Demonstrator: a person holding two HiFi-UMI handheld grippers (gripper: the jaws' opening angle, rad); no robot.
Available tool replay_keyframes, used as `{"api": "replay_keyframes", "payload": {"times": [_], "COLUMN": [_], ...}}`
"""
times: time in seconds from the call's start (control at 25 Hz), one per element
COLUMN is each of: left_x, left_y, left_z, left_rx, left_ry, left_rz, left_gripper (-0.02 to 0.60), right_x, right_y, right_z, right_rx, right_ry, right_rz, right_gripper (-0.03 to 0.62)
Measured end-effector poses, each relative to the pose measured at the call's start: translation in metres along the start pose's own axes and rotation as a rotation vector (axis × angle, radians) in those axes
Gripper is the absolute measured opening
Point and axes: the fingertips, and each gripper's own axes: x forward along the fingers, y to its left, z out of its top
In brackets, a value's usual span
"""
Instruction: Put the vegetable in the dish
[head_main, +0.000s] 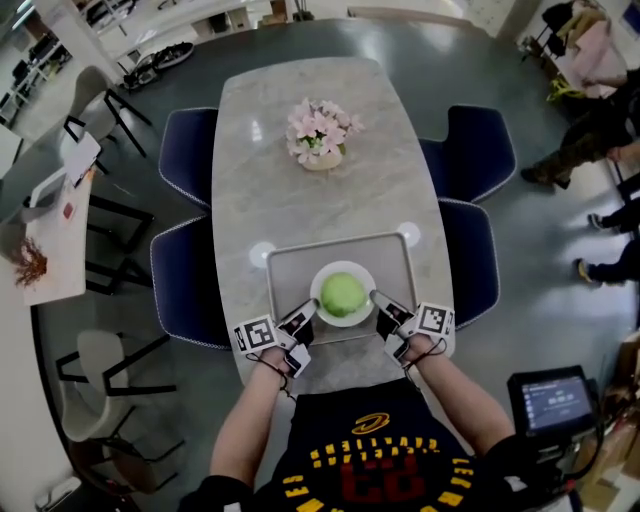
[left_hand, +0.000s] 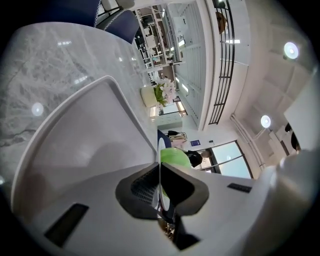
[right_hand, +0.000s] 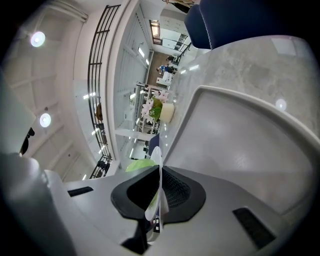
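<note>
Left tool (head_main: 307, 316) and right tool (head_main: 381, 301) each clamp the dish (head_main: 320, 283) rim on opposite sides; green vegetable (head_main: 343, 295) sits inside it, over the tray (head_main: 290, 262). We judge placing done: next, release gently.

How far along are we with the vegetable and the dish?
Done: the round green vegetable sits in the white dish. In hand: left gripper and right gripper each clamp the dish's rim over the grey tray. Left: letting go, probably.
</note>
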Motion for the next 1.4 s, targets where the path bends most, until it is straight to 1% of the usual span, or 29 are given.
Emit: {"api": "replay_keyframes", "payload": {"times": [0.08,0.12,0.2,0.24,0.32,0.44,0.64,0.8,0.92,1.08,1.24,1.4], "left_x": [0.004,0.003,-0.003,-0.004,-0.003,-0.002,0.002,0.004,0.006,0.007,0.008,0.007], "left_y": [0.003,0.008,0.024,0.029,0.034,0.04,0.057,0.067,0.073,0.074,0.077,0.078], "left_z": [0.001,0.002,0.002,0.003,0.003,0.001,0.004,0.005,0.004,0.005,0.005,0.005], "left_rx": [0.004,0.017,0.049,0.062,0.069,0.054,0.065,0.064,0.071,0.07,0.069,0.056], "left_ry": [0.001,0.005,0.021,0.028,0.036,0.044,0.054,0.061,0.072,0.073,0.08,0.076], "left_rz": [-0.01,0.011,0.106,0.139,0.152,0.165,0.209,0.241,0.27,0.291,0.332,0.371], "left_gripper": [0.011,0.011,0.011,0.011,0.011,0.011,0.012,0.012,0.012,0.012,0.012,0.012], "right_x": [0.003,0.002,-0.002,-0.003,-0.001,0.002,0.008,0.019,0.018,0.02,0.019,0.019], "right_y": [-0.003,-0.007,-0.019,-0.023,-0.028,-0.033,-0.045,-0.049,-0.053,-0.051,-0.054,-0.053], "right_z": [0.0,-0.003,-0.01,-0.012,-0.016,-0.02,-0.019,-0.016,-0.018,-0.015,-0.017,-0.018], "right_rx": [0.005,0.035,0.12,0.137,0.137,0.139,0.137,0.084,0.083,0.081,0.091,0.086], "right_ry": [0.007,0.012,0.024,0.031,0.049,0.066,0.075,0.091,0.109,0.105,0.111,0.131], "right_rz": [-0.015,-0.052,-0.144,-0.17,-0.198,-0.207,-0.231,-0.203,-0.242,-0.236,-0.266,-0.278], "right_gripper": [0.017,0.018,0.018,0.018,0.018,0.018,0.018,0.018,0.018,0.018,0.017,0.018]}}
